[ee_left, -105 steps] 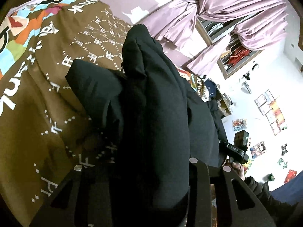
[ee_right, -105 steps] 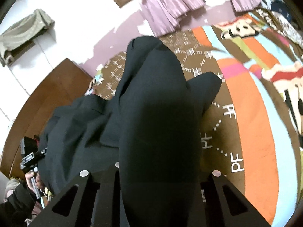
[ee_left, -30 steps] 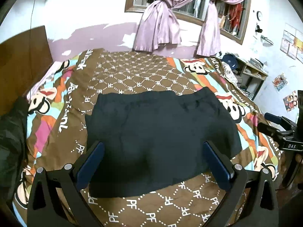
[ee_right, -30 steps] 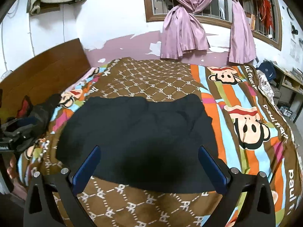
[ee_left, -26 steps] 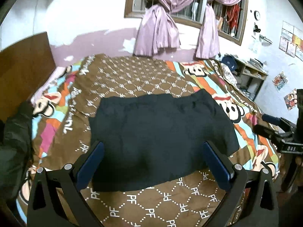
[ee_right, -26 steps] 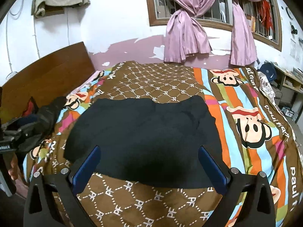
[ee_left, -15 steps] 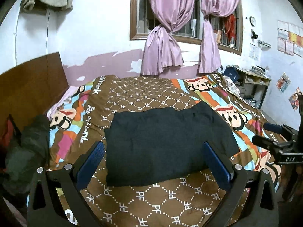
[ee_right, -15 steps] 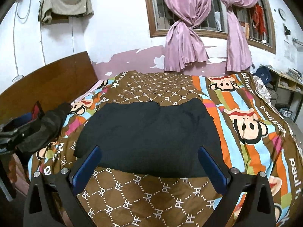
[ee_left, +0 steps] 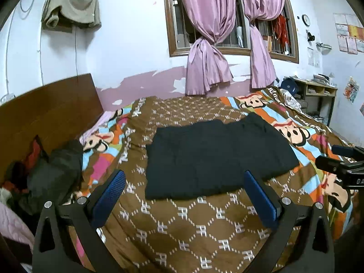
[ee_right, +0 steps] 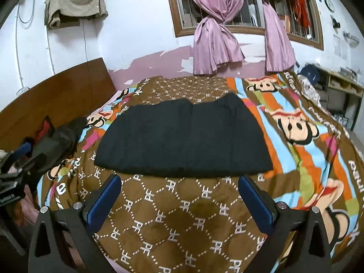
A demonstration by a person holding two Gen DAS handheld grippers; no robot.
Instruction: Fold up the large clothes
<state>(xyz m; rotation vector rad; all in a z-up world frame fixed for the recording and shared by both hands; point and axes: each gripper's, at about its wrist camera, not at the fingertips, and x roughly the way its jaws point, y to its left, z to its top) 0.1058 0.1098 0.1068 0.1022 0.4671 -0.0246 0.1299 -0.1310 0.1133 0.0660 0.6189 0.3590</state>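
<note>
Pile at far left: one heap of dark clothes (ee_left: 54, 173) against the headboard, apart from the work.
Left gripper (ee_left: 184, 195): jaws spread wide, holding nothing, above the bedspread (ee_left: 182, 227).
Black garment (ee_left: 216, 157): one, flat mid-bed, a broad rectangle.
Right gripper (ee_right: 179, 202): likewise spread, empty.
Step in hand: likely the next fold; pinch both near corners evenly, lift together, keep edges aligned.
Curtains (ee_left: 207, 45): two, knotted.
</note>
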